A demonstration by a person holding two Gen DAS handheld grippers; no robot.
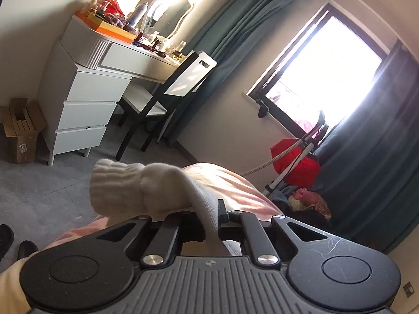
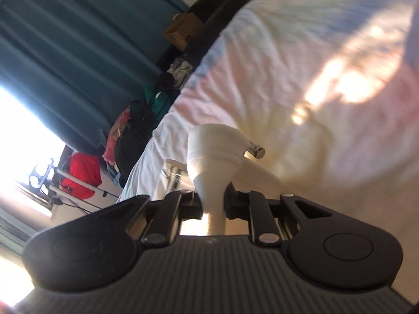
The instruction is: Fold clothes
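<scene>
A white ribbed sock (image 1: pixel 131 185) sticks up from my left gripper (image 1: pixel 212 217), which is shut on its narrow part. Its cuff flops to the left above the pink bed sheet (image 1: pixel 235 185). In the right wrist view, my right gripper (image 2: pixel 212 196) is shut on a white sock (image 2: pixel 212 151) just below its cuff, and the cuff stands up over the pale, sunlit sheet (image 2: pixel 301 78). I cannot tell whether both grippers hold one sock or two. Both grippers are lifted off the bed.
A white dresser (image 1: pixel 86 110) with a cluttered top, a chair (image 1: pixel 162 89) and a cardboard box (image 1: pixel 21 128) stand across the grey floor. Teal curtains (image 1: pixel 366 170) frame a bright window. A red bag (image 1: pixel 296 162) and piled clothes (image 2: pixel 131 130) lie beside the bed.
</scene>
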